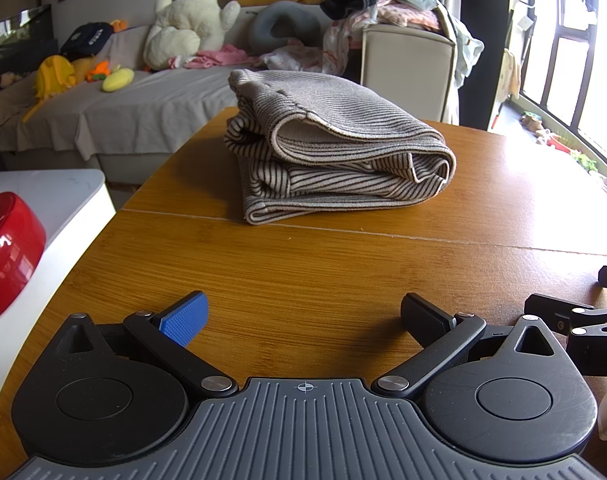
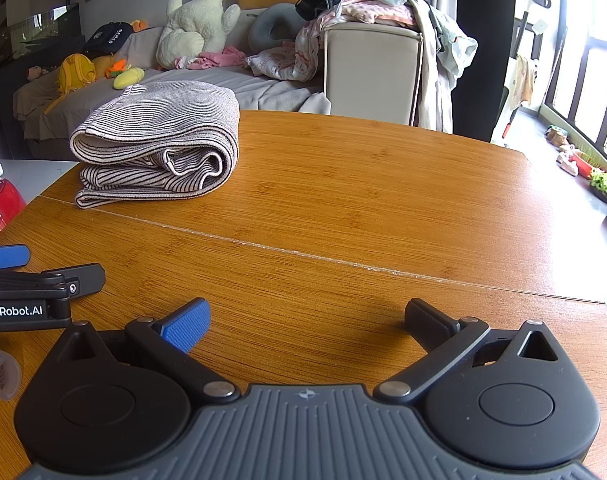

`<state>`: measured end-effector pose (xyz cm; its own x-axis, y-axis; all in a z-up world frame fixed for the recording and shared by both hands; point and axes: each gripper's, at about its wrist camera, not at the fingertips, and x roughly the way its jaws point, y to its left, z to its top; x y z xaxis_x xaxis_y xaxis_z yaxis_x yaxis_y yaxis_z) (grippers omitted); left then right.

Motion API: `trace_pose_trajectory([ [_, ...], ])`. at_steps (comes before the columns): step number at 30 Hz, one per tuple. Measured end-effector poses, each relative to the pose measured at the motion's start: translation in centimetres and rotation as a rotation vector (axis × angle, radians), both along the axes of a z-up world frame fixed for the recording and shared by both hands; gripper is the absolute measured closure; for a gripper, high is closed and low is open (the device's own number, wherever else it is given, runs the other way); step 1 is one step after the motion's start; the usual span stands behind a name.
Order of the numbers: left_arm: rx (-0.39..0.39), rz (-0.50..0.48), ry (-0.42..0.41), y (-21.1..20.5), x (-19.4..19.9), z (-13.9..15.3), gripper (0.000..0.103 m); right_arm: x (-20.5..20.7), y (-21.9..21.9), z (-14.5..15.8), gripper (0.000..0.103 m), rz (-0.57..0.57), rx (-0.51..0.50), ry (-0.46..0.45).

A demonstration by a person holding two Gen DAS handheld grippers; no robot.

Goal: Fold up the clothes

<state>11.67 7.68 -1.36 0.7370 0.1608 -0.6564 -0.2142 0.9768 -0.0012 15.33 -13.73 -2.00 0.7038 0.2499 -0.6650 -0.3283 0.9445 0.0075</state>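
Observation:
A striped beige and black garment [image 1: 327,148] lies folded in a thick bundle on the wooden table [image 1: 303,264], toward its far side. In the right wrist view the same garment [image 2: 159,140] sits at the far left of the table [image 2: 363,208]. My left gripper [image 1: 303,318] stands open over bare wood, well short of the bundle, nothing between its fingers. My right gripper [image 2: 307,320] is open too, beside the left one and further from the garment. The left gripper's fingertips [image 2: 83,274] show at the left edge of the right wrist view.
A red bowl [image 1: 7,248] rests on a white counter [image 1: 63,196] left of the table. Beyond the table are a grey-covered sofa [image 1: 123,104] with plush toys, and a beige chair [image 1: 407,68] heaped with clothes [image 1: 387,4]. Windows line the right side.

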Motion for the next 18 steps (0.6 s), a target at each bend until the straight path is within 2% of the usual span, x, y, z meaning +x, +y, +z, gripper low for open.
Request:
trace_pose_trajectory([
  [18, -0.022, -0.028, -0.012, 0.23, -0.1, 0.05, 0.0, -0.06, -0.01, 0.05, 0.0, -0.005, -0.001, -0.001],
])
